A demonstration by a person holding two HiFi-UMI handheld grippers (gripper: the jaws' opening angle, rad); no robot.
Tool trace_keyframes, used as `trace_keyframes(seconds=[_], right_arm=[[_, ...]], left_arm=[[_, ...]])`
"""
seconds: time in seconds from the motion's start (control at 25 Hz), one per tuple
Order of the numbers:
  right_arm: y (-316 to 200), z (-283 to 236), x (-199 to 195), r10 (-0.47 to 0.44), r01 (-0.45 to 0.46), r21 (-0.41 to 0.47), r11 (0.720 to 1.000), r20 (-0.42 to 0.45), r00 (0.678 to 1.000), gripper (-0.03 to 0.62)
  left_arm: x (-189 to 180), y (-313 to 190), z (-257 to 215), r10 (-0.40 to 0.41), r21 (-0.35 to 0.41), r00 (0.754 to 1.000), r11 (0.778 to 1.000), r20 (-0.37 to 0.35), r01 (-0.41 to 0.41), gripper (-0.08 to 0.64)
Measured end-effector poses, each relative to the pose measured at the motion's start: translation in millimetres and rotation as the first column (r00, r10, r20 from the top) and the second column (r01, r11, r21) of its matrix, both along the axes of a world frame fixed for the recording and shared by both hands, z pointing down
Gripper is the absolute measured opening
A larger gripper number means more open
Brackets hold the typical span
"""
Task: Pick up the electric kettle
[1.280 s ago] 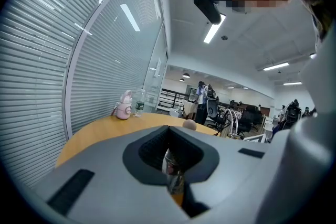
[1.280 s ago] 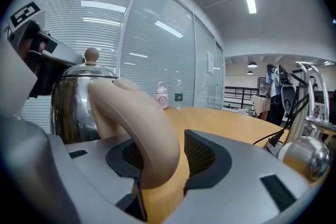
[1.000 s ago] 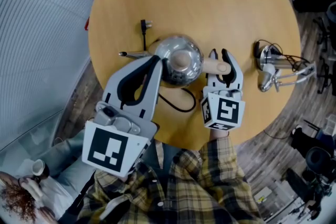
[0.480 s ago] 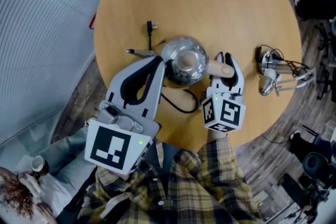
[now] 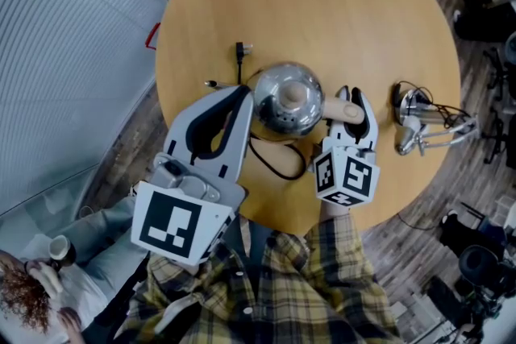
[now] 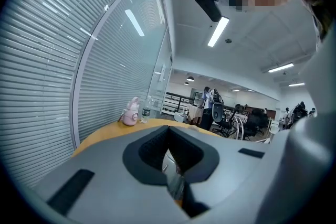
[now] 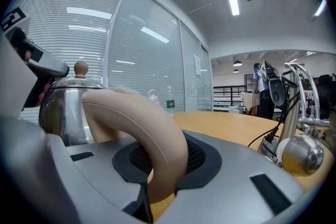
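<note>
Jaws of my right gripper (image 5: 350,99) are clenched on the tan handle (image 7: 142,123) of the electric kettle (image 5: 286,98), which sits near the middle of the round counter (image 5: 322,4). The steel body lies just left of those jaws, and the handle reaches out sideways from it into them, so I judge the lift falls to the right hand. My left gripper (image 5: 240,93), jaws pressed together and empty, has its tips just beside the kettle's far flank. The black cord (image 5: 278,161) loops toward me. Against a second ago, grip and kettle match; only the head view has slid.
</note>
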State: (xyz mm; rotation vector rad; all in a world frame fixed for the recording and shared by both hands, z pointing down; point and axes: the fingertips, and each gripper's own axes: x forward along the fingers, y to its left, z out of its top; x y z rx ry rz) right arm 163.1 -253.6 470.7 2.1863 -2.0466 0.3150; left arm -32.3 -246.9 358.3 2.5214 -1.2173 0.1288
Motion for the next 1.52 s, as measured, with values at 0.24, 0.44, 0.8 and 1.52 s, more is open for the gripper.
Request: trace_keyframes(seconds=[0.24, 0.44, 0.8, 1.52], right_arm=[[-8.2, -27.8, -0.9, -0.028, 0.029, 0.026, 0.999, -0.03, 0.999, 0.092], [-4.3, -53.0, 1.9, -0.052, 0.054, 0.029, 0.998, -0.073, 0.996, 0.094], [13.2, -123.3, 8.0, -0.084, 0.09, 0.056, 0.994, -0.095, 0.992, 0.094], [96.2, -191.2, 17.9, -0.138, 0.14, 0.076, 0.987, -0.033, 0.99, 0.095]], left_arm=[[-1.9, -6.6, -17.9, 0.001, 0.025, 1.0, 1.0, -0.007, 0.0, 0.003], [-4.7, -13.2, -48.0, -0.002, 0.085, 1.0, 0.996, -0.03, 0.004, 0.003], [-15.8, -13.3, -111.7, -0.001, 0.131, 0.999, 0.991, -0.054, 0.008, 0.003], [-23.7, 38.0, -148.3, 0.092, 0.158, 0.993, 0.984, -0.067, -0.081, 0.003]])
